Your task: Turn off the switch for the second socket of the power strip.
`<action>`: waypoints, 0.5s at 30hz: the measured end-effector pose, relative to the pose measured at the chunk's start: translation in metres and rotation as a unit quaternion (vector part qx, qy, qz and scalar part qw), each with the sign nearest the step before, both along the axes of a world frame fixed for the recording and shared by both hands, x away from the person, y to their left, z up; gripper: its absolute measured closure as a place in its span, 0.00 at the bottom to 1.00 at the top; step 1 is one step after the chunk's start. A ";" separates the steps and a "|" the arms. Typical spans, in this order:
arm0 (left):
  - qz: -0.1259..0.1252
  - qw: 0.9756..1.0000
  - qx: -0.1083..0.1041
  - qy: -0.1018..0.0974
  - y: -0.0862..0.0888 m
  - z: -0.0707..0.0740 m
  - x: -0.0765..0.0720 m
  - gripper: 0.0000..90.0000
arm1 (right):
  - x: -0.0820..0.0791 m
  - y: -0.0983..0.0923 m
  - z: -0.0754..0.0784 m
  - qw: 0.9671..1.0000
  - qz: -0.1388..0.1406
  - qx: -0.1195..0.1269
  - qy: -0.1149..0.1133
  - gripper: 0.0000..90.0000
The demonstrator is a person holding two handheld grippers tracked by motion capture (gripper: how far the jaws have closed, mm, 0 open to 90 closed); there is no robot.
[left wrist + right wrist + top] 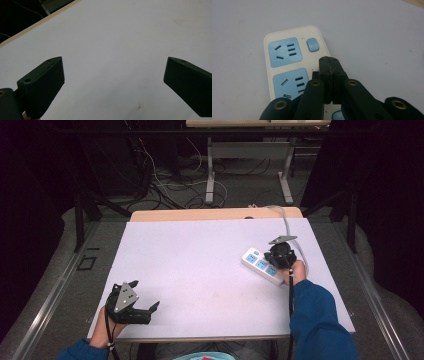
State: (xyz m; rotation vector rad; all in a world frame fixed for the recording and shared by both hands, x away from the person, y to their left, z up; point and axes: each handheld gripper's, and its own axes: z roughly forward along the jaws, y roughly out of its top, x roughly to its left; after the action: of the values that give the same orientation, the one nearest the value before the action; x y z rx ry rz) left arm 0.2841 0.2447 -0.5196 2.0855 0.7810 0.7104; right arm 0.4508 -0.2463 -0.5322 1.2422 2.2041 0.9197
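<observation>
From above, keep right gripper pressed together over strip at table's right side, left gripper spread and idle near left; left gripper view: stay clear; right gripper view: aim joined tips squarely at switch.

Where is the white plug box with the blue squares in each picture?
High view: the power strip lies at the table's right side, under the right claw.
Left gripper view: bare white table between the open left claw; no plug box here.
Right gripper view: it lies left of centre, partly behind the shut claw.
Shared landmark: the white table top.
</observation>
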 end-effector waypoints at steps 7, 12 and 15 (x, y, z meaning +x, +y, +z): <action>0.001 1.000 -0.002 0.000 0.000 0.000 0.000 0.04 | 0.000 -0.001 0.000 1.000 0.002 0.003 0.000 1.00; 0.001 1.000 -0.002 0.000 0.000 0.000 0.000 0.04 | 0.000 -0.001 -0.001 1.000 -0.004 0.006 0.001 1.00; 0.000 1.000 -0.002 0.000 0.000 0.000 0.000 0.04 | 0.000 -0.001 -0.001 1.000 -0.003 0.006 0.001 1.00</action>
State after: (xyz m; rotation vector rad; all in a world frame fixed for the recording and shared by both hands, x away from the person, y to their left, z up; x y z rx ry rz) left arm 0.2841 0.2445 -0.5197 2.0816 0.7824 0.7094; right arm 0.4507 -0.2471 -0.5327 1.2551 2.1974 0.9303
